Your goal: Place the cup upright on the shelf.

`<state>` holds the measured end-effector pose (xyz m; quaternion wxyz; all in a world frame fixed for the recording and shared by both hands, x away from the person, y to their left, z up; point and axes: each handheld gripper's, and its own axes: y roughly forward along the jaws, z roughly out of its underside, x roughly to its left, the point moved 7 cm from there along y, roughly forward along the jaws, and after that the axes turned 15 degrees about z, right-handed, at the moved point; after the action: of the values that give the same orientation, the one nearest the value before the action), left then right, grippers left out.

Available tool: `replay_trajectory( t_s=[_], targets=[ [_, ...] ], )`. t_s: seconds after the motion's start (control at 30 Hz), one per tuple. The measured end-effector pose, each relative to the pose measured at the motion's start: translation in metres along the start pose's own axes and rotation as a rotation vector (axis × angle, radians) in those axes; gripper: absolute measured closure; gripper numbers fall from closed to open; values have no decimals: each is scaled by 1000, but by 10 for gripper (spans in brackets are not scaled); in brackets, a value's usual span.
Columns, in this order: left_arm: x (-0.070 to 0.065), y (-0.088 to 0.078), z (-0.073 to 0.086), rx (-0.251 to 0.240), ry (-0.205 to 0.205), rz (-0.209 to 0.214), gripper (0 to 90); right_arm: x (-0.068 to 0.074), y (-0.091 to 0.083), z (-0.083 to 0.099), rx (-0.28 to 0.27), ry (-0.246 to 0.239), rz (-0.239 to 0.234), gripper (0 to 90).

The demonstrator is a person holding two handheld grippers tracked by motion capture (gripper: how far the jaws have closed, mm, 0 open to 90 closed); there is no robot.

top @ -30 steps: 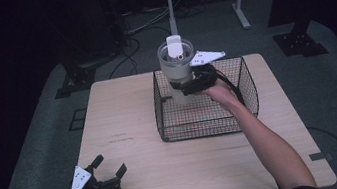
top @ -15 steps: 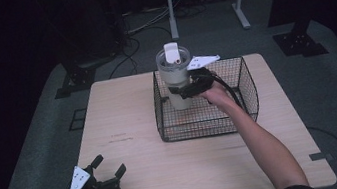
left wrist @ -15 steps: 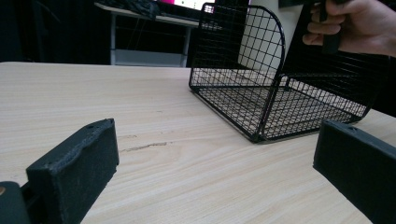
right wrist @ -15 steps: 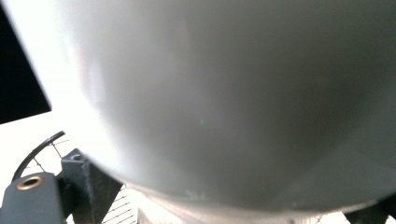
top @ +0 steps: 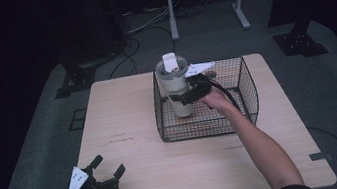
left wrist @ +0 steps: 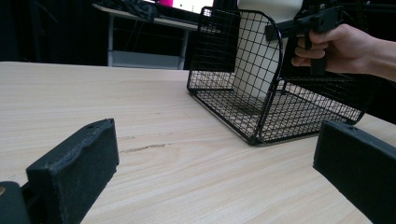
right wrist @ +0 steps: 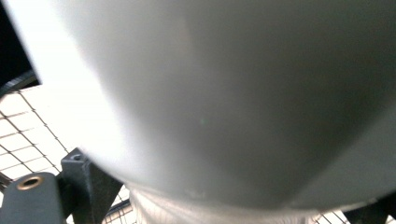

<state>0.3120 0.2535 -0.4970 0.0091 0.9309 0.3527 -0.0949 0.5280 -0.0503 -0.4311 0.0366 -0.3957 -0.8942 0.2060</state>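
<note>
- The right gripper [top: 188,95], at the centre of the high view, is clamped around a pale tumbler [top: 176,89] with a lid.
- The tumbler stands upright in the left part of a black wire basket [top: 247,94] on the wooden table [top: 125,121].
- The left gripper [top: 110,171], at the lower left of the high view, rests on the table with its jaws spread wide and nothing between them.
</note>
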Motion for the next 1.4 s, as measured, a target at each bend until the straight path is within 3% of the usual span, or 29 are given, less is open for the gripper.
replay_trajectory(
  t_s=[0.1,0.4,0.6,0.83,1.1,1.4],
  targets=[
    [0,0,0,-1,-7,-3,0,-3,2,3,8,-8,22,96],
    [0,0,0,-1,-8,1,0,-1,9,11,54,-4,19,96],
    [0,0,0,-2,-9,0,0,0,13,18,78,-39,16,96],
    [-1,0,0,-4,-8,3,0,0,10,21,78,-65,4,94],
    [1,1,0,1,-11,-4,0,-3,5,27,44,-46,-12,93],
    [0,2,1,7,-8,-4,0,-5,3,30,45,-42,-23,93]
  ],
)
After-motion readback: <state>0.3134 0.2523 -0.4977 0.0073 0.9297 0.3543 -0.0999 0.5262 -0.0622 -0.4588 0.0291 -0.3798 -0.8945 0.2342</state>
